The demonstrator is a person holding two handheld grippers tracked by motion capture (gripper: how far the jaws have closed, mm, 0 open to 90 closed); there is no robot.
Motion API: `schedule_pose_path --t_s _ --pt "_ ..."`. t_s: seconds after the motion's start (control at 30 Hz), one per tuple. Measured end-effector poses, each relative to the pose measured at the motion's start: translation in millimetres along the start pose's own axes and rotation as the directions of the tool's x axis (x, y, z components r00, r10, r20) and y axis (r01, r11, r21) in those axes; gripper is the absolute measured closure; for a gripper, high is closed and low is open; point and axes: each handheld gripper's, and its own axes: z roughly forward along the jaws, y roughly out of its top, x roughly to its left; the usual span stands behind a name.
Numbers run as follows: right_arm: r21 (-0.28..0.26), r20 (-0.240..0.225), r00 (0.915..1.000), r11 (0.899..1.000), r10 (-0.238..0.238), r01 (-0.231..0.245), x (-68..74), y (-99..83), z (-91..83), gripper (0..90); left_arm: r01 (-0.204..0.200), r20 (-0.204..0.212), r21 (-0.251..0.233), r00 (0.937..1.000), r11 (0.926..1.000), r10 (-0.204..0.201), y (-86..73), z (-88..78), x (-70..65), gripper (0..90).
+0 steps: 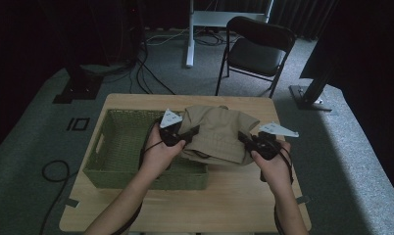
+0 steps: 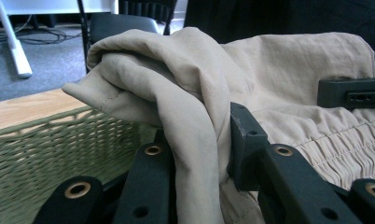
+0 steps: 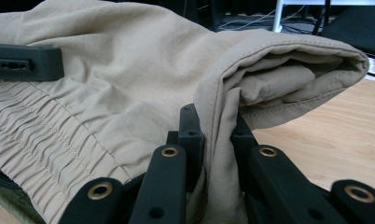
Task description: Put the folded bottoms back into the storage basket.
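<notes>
A folded tan garment (image 1: 215,133) with a gathered elastic waistband hangs between my two grippers, above the table and the right end of the green woven basket (image 1: 117,142). My left gripper (image 1: 192,131) is shut on the garment's left edge; in the left gripper view the cloth (image 2: 195,116) is pinched between its black jaws and drapes over them. My right gripper (image 1: 244,138) is shut on the right edge, where the folded cloth (image 3: 223,121) runs down between its jaws. Each gripper view shows the other gripper's jaw tip against the cloth.
The basket sits on the left half of the wooden table (image 1: 234,196); its wicker wall (image 2: 50,149) shows close under the left gripper. Beyond the table stand a black folding chair (image 1: 256,51), a white desk leg (image 1: 190,34) and floor cables.
</notes>
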Motion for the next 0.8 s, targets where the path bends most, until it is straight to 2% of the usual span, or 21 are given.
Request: schedule_pose_path --t_s 0.43,0.8 --pt "0.015 -0.044 0.9977 0.998 -0.052 0.053 40.0 18.1 38.5 81.2 0.029 -0.063 -0.028 0.9975 0.9992 -0.031 -7.3 -32.4 43.0 73.0" --pt "0.033 -0.075 0.9950 0.997 -0.065 0.068 65.0 22.3 71.8 81.1 0.041 -0.118 -0.025 0.9921 0.9988 -0.044 -16.7 -47.0 73.6 73.2"
